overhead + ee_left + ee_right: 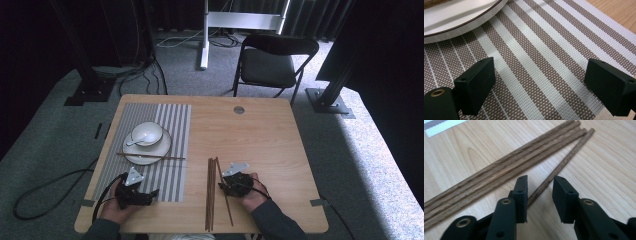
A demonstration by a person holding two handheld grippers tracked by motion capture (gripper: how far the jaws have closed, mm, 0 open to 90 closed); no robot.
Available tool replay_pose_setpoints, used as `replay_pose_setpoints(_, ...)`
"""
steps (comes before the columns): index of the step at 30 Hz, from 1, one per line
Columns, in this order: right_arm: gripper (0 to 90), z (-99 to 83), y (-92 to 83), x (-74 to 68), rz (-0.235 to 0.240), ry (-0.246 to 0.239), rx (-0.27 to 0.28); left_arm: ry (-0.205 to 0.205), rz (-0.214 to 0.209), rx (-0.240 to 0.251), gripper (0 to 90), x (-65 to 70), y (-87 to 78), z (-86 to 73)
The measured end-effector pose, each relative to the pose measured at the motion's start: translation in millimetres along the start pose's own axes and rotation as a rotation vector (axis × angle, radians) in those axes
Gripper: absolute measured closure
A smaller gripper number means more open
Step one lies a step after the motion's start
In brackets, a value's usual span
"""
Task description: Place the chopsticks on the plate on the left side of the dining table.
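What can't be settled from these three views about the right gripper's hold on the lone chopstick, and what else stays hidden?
- Right gripper view: the lone chopstick runs between the right gripper pads, but its near end is hidden beneath them; contact cannot be told.
- High view: the chopstick bundle is too small to count.
- Left gripper view: the plate is cut off by the top edge; the left gripper stands open over the placemat.

A black folding chair (pixel 274 62) stands on grey carpet (pixel 360 150) before dark curtains (pixel 30 45).
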State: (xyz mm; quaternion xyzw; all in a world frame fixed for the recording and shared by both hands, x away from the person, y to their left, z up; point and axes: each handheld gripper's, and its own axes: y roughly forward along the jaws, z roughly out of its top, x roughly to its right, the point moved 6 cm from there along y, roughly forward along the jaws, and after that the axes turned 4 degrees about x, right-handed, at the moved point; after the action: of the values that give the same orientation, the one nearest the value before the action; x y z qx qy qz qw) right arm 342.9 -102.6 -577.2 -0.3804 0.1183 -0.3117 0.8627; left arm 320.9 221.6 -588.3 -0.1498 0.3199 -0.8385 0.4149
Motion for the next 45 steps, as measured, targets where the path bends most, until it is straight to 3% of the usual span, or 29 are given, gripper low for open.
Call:
replay_pose_setpoints(25, 78.7, -3.6, -4.0, 26.2, -0.117, 0.121, -0.036, 0.000, 0.000, 0.000, 10.3, 0.0, 0.0, 0.0)
replay_pose_setpoints(32, 77.8, -1.8, -3.0, 28.9, -0.122, 0.131, -0.049, 0.000, 0.000, 0.000, 10.3, 0.0, 0.0, 0.0)
replay_pose_setpoints(40, 72.5, -3.0, -4.6, 34.1, -0.120, 0.175, -0.065, 0.000, 0.000, 0.000, 10.3, 0.0, 0.0, 0.0)
replay_pose_setpoints(45, 71.7, -4.8, -6.4, 34.3, -0.117, 0.171, -0.068, 0.000, 0.000, 0.000, 10.3, 0.0, 0.0, 0.0)
